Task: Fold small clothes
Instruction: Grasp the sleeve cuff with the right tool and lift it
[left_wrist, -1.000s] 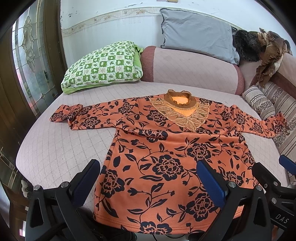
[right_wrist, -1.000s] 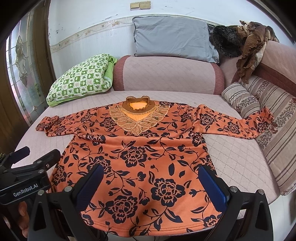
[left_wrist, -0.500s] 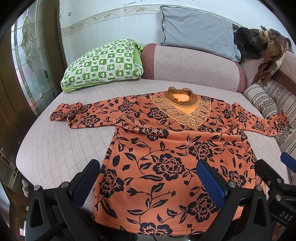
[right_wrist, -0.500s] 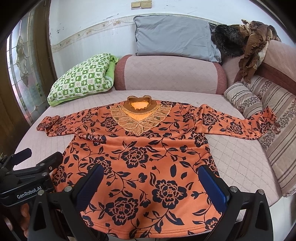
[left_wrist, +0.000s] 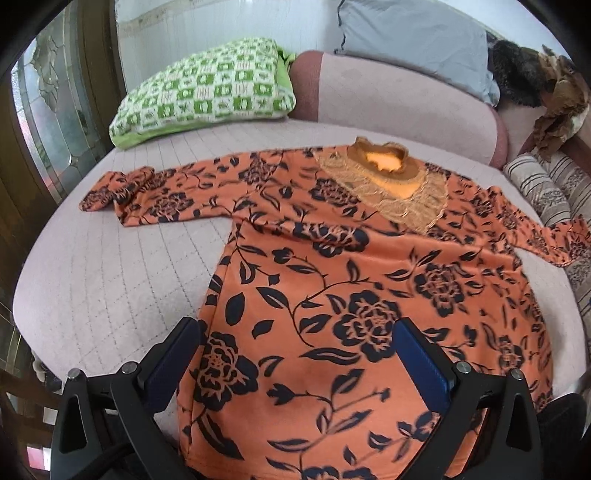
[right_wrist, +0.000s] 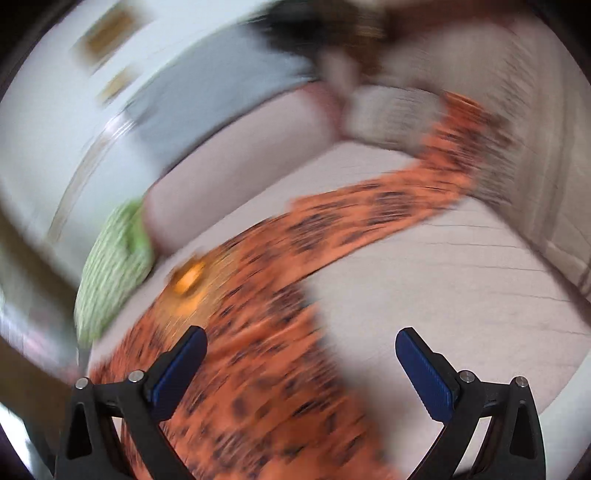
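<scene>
An orange long-sleeved top with black flowers (left_wrist: 343, 280) lies flat, face up, on the pink quilted bed (left_wrist: 103, 280), both sleeves spread out. Its lace collar (left_wrist: 388, 173) points to the far side. My left gripper (left_wrist: 299, 354) is open and empty, low over the hem. My right gripper (right_wrist: 301, 360) is open and empty over the top's right side; its view is heavily blurred and tilted. The top (right_wrist: 258, 332) and its right sleeve (right_wrist: 388, 206) show there.
A green checked pillow (left_wrist: 207, 92) and a grey pillow (left_wrist: 413, 40) lie at the back by a pink bolster (left_wrist: 399, 107). A striped cushion (left_wrist: 546, 184) and dark clothes (left_wrist: 532, 74) are at the right. A glass door (left_wrist: 48, 110) stands on the left.
My right gripper has swung fast to the right and rolled, so its view is blurred and now faces the right sleeve. My left gripper moved slightly forward over the hem.
</scene>
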